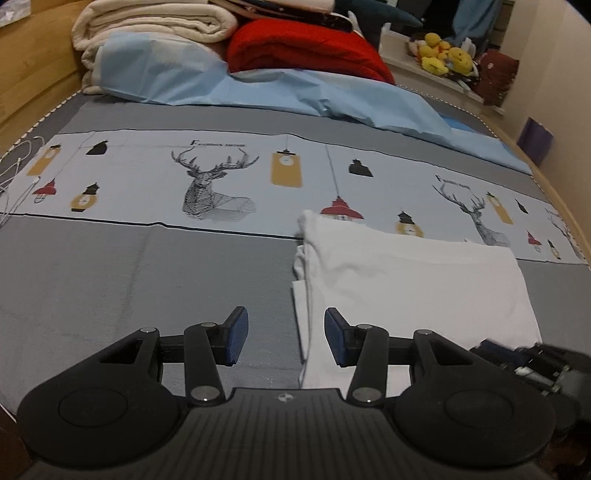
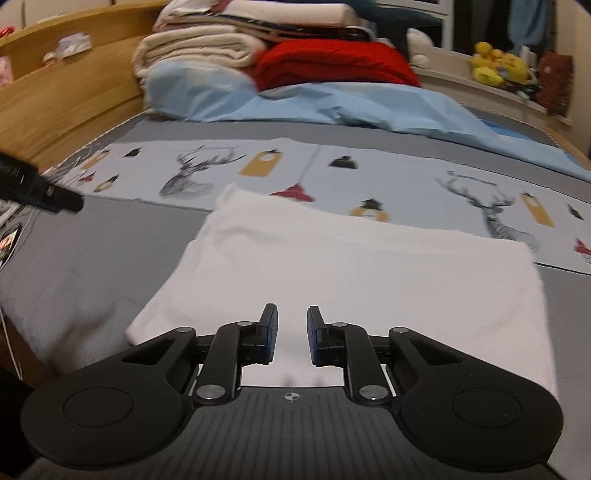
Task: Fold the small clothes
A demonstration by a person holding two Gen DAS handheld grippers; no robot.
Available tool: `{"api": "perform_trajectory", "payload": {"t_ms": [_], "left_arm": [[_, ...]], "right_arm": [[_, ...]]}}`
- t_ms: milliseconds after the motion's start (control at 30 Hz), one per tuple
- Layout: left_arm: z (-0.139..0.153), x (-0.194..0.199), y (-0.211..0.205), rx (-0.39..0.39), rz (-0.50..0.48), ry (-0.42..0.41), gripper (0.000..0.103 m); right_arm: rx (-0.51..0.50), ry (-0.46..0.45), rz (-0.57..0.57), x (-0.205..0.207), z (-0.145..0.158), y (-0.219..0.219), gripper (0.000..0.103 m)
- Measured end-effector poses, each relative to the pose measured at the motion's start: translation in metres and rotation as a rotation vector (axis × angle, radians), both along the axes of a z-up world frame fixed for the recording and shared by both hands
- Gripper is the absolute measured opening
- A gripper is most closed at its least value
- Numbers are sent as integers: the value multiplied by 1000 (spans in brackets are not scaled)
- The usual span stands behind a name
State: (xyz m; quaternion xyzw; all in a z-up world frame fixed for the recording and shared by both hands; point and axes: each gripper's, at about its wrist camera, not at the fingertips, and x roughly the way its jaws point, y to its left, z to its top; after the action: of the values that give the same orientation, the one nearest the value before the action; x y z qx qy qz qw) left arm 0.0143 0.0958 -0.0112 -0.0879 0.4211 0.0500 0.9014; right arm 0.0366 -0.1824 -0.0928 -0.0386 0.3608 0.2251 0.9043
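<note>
A white garment (image 1: 406, 280) lies folded into a rough rectangle on the grey bedspread (image 1: 110, 280), its far edge reaching the printed deer band. My left gripper (image 1: 286, 338) hovers over the garment's left edge, open, with nothing between its blue pads. In the right wrist view the same white garment (image 2: 351, 266) spreads out below my right gripper (image 2: 292, 332), whose fingers stand a narrow gap apart over the cloth's near edge, holding nothing. Part of the right gripper (image 1: 528, 362) shows dark and blurred at the garment's near right corner. The left gripper (image 2: 37, 188) juts in from the left.
Folded cream blankets (image 1: 155, 33), a red blanket (image 1: 306, 48) and a crumpled light blue sheet (image 1: 295, 96) are piled at the far end. A wooden bed frame (image 2: 55, 96) runs along the left. White cables (image 1: 18, 166) lie at the left edge. Yellow plush toys (image 1: 443, 55) sit on a far shelf.
</note>
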Motion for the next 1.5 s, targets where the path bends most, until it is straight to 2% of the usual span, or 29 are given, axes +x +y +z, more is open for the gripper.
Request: {"api": "perform_trajectory", "payload": {"t_ms": [400,500,567,633,800,933,1033,1100,1167,1200,1400,1500], "left_arm": [[-8,4,20,-9,44,32,51],[-10,5,24,-9,50,43,51],[-10,5,25,-13,53,46,52],[-11,5,27,-17,55,51,53],[-12,6,28,-17,54,60,54],[-12,8,30,-18,59,65,54],[-12,10,30,-21,63,69,54],[-13,11,28,-19,61,72,54],[-13,12,24,-14,56,75,54],[-14,13,23,-12,53,77,54],[-17,27,9,-11,28,89,56],[-25,39,-1,-32,8,99,64]], "right_arm": [[-79,-18,211,-7,-28,73,18],[-105,2,275,-9,-36,87,25],[-138,-1,322,-13,-43,97,42],[-165,-4,366,-16,-50,105,48],[-239,15,412,-16,-70,123,48],[-235,10,424,-11,-74,126,48],[-234,6,426,-6,-75,126,44],[-228,9,420,-3,-75,126,38],[-214,13,413,1,-73,126,17],[-198,20,416,3,-72,125,13],[-47,22,339,9,-42,104,8],[35,7,307,9,-24,86,8]]}}
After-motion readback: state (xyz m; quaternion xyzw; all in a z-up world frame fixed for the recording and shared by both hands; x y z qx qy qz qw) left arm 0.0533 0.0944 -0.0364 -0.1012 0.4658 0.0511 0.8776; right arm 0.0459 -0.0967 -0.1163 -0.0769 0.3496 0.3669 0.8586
